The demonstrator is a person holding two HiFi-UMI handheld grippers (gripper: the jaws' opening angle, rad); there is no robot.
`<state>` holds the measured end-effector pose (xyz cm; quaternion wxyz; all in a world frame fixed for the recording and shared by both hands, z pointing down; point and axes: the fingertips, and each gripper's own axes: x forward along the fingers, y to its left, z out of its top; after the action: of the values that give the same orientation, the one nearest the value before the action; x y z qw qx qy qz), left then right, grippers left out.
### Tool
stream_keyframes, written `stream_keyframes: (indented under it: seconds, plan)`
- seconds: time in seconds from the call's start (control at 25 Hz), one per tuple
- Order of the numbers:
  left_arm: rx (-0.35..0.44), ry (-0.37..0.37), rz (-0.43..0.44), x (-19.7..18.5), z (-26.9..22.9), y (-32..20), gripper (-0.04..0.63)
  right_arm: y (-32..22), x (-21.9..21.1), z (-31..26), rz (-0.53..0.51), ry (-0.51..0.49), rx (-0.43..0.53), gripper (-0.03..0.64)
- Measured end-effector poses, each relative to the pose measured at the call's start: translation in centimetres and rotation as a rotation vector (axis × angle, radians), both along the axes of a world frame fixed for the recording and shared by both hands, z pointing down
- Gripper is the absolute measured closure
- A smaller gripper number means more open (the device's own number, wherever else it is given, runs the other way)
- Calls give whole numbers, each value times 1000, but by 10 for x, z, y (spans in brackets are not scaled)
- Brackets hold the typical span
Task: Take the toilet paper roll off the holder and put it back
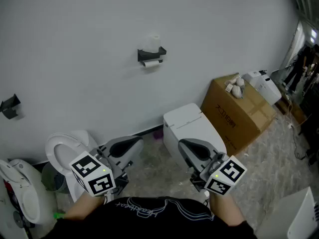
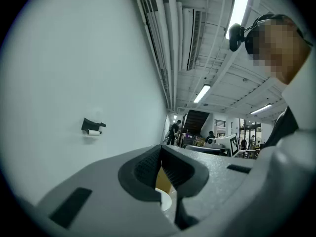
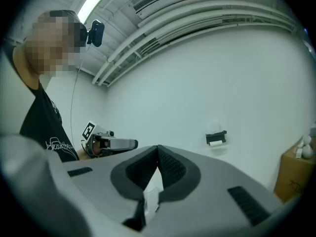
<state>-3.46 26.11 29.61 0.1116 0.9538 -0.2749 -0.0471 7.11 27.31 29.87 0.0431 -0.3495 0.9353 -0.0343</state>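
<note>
Standing well back from the wall, with the toilet paper roll (image 1: pixel 151 63) sitting on its black holder (image 1: pixel 151 54) at upper centre of the head view. Holding the left hand-held gripper (image 1: pixel 135 143) and right hand-held gripper (image 1: pixel 185 146) level at lower frame, both pinched together on nothing. Judging from this, probably nothing begun: approach, lift-off and return all left.

The left gripper (image 1: pixel 133 143) and right gripper (image 1: pixel 185 146) are held level, side by side, well apart. Both have jaws closed together, nothing between them. The left hand (image 1: pixel 80 207) and right hand (image 1: pixel 222 206) sit behind their claws.
</note>
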Motion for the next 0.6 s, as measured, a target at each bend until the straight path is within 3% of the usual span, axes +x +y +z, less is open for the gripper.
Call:
stream_keyframes:
  seconds: [0.6]
  plan:
    - [2,-19,-19,24,9,18,589,12,31,-3,25,-46,33,614]
